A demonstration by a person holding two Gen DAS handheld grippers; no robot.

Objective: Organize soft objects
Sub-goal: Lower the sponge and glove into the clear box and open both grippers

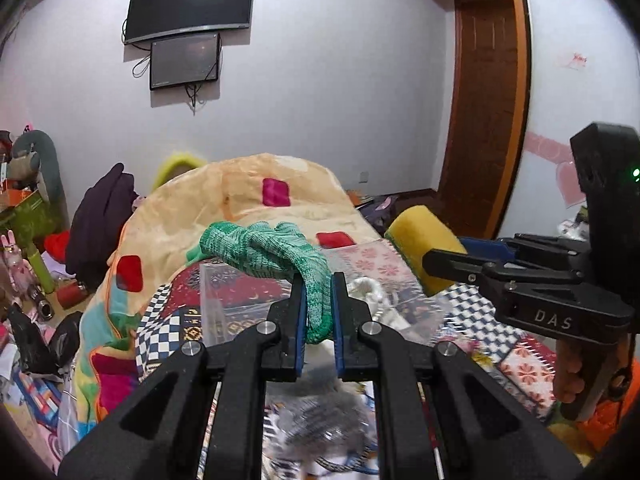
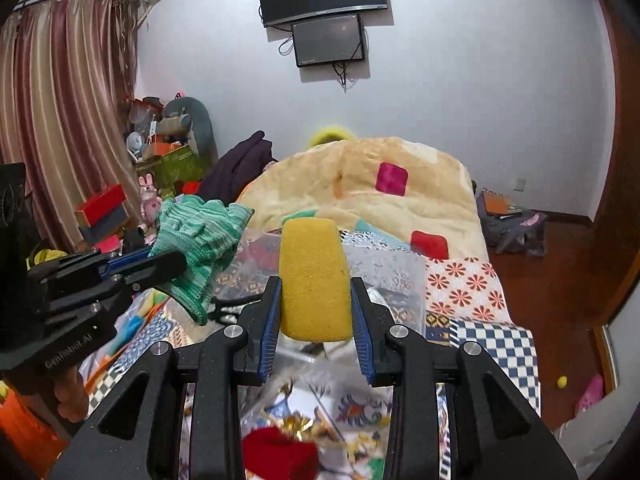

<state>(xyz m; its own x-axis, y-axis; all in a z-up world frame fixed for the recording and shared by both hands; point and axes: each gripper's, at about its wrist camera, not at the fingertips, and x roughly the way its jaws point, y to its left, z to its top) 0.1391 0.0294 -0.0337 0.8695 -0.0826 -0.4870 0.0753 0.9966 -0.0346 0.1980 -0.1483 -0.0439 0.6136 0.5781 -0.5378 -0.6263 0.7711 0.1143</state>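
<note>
My left gripper (image 1: 319,292) is shut on a green knitted glove (image 1: 276,254) and holds it up over the bed; it also shows in the right wrist view (image 2: 200,240), gripper at the left (image 2: 160,266). My right gripper (image 2: 316,300) is shut on a yellow sponge (image 2: 314,276), held above a clear plastic box (image 2: 380,276). In the left wrist view the sponge (image 1: 424,248) and right gripper (image 1: 444,264) are at the right. The clear box (image 1: 240,292) lies below the glove, with a white knitted item (image 1: 372,296) inside. A red soft item (image 2: 280,456) and a grey fuzzy item (image 1: 320,420) lie near below.
The bed has a patchwork cover (image 2: 472,292) and a rolled cream blanket (image 1: 240,208) behind the box. Clutter, boxes and toys stand at the left (image 2: 160,160). A wooden door (image 1: 484,120) and floor with bags (image 2: 512,224) are at the right.
</note>
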